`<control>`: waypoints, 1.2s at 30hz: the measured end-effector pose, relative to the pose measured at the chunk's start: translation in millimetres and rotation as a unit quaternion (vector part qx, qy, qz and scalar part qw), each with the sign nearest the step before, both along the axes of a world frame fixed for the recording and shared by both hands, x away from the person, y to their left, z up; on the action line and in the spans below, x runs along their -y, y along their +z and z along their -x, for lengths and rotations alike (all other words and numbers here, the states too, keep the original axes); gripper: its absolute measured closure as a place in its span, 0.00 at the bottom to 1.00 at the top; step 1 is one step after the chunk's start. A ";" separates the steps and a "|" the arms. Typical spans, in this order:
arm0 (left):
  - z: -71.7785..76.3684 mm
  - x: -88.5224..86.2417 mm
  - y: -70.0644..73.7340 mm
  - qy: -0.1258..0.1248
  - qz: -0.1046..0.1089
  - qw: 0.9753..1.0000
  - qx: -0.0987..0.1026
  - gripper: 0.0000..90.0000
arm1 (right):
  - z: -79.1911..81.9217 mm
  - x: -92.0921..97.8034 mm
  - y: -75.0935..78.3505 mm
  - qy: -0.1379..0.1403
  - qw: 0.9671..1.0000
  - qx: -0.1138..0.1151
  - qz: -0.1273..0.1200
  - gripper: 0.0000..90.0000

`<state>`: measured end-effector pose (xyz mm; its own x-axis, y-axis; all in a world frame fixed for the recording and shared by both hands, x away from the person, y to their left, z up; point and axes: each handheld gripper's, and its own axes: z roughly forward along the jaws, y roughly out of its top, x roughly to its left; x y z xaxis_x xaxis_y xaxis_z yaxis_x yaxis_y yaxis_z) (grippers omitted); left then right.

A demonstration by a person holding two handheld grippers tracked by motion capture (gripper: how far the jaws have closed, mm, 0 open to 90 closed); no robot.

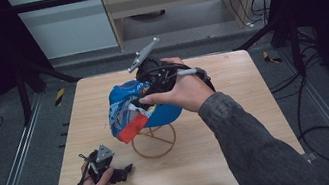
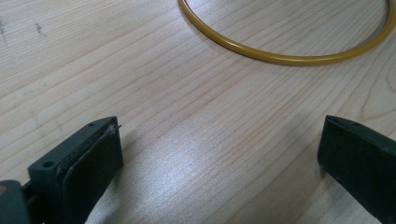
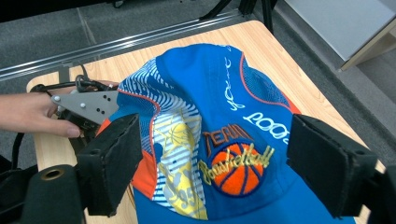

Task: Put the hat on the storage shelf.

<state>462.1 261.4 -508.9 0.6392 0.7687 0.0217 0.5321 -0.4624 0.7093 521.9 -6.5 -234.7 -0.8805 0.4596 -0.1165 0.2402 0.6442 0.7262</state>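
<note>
My right gripper, jaws wide, hovers over the blue cap mid-frame on its yellow wire stand; left gripper wide, lower left.

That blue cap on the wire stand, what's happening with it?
A person works a hand-held gripper in each hand at a wooden table. The right gripper is open, its jaws either side of a blue basketball cap sitting on a yellow wire stand. The left gripper rests open on the table nearby, holding nothing.
</note>
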 end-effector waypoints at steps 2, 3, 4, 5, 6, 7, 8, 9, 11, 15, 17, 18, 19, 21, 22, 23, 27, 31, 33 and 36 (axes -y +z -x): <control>0.0 0.0 0.0 0.000 0.000 1.000 0.000 0.00 | 0.3 2.4 0.0 -0.001 1.000 0.002 -0.002 0.18; 0.0 0.0 0.0 -0.001 0.000 1.000 0.000 0.00 | 0.4 3.7 0.1 -0.001 1.000 0.001 -0.004 0.17; 0.0 -0.1 0.1 -0.001 0.000 1.000 0.000 0.00 | 0.5 4.9 0.0 -0.002 1.000 0.000 -0.004 0.16; 0.0 0.0 0.0 -0.001 0.000 1.000 0.000 0.00 | 0.6 5.9 -0.2 -0.002 1.000 0.000 -0.002 0.15; 0.0 0.0 0.0 -0.001 0.000 1.000 0.000 0.00 | 0.8 6.9 -0.4 -0.001 1.000 0.000 -0.003 0.14; 0.0 0.0 0.0 -0.001 0.000 1.000 0.000 0.00 | 0.9 7.7 -0.8 -0.001 1.000 0.001 -0.004 0.14; 0.0 0.0 0.0 -0.001 0.000 1.000 0.000 0.00 | 1.2 8.5 -1.1 -0.002 1.000 0.002 -0.004 0.13; 0.0 -0.1 0.0 -0.001 0.000 1.000 0.000 0.00 | 1.3 9.6 -1.2 -0.003 1.000 0.002 -0.004 0.12; 0.0 -0.1 0.1 -0.001 0.000 1.000 0.000 0.00 | 1.6 11.4 -1.7 -0.005 1.000 0.004 -0.007 0.10; 0.0 -0.1 0.1 -0.001 -0.001 1.000 0.000 0.00 | 2.2 16.8 -1.6 -0.010 1.000 0.008 -0.014 0.09; -0.1 -0.1 0.1 -0.001 -0.001 1.000 0.000 0.00 | 3.3 20.8 -1.3 -0.015 1.000 0.011 -0.016 0.09; -0.1 -0.1 0.1 -0.001 -0.001 1.000 0.000 0.00 | 3.9 22.4 -1.4 -0.016 1.000 0.012 -0.016 0.09; -0.1 -0.1 0.1 -0.001 -0.001 1.000 0.000 0.00 | 4.9 24.5 -1.5 -0.018 1.000 0.013 -0.018 0.08; 0.0 -0.1 0.0 -0.001 0.000 1.000 0.000 0.00 | 6.7 29.2 -2.2 -0.020 0.999 0.016 -0.020 0.08; 0.0 0.0 0.0 -0.001 -0.001 1.000 0.000 0.00 | 7.4 31.6 -2.7 -0.019 0.999 0.015 -0.021 0.08; 0.0 -0.1 0.0 -0.001 -0.001 1.000 0.001 0.00 | 8.2 33.9 -3.1 -0.021 0.999 0.015 -0.021 0.08; 0.0 -0.1 0.0 -0.001 -0.001 1.000 0.000 0.00 | 10.1 43.0 -5.4 -0.028 0.999 0.013 -0.023 0.08; 0.0 0.0 0.0 0.000 0.000 1.000 0.000 0.00 | 10.7 52.2 -7.0 -0.036 0.999 0.012 -0.026 0.08; 0.0 0.0 0.0 0.000 -0.001 1.000 0.001 0.00 | 10.6 56.2 -7.2 -0.039 0.999 0.011 -0.026 0.08; 0.0 -0.1 0.0 -0.001 -0.001 1.000 0.000 0.00 | 11.7 62.1 -6.2 -0.043 0.999 0.013 -0.029 0.08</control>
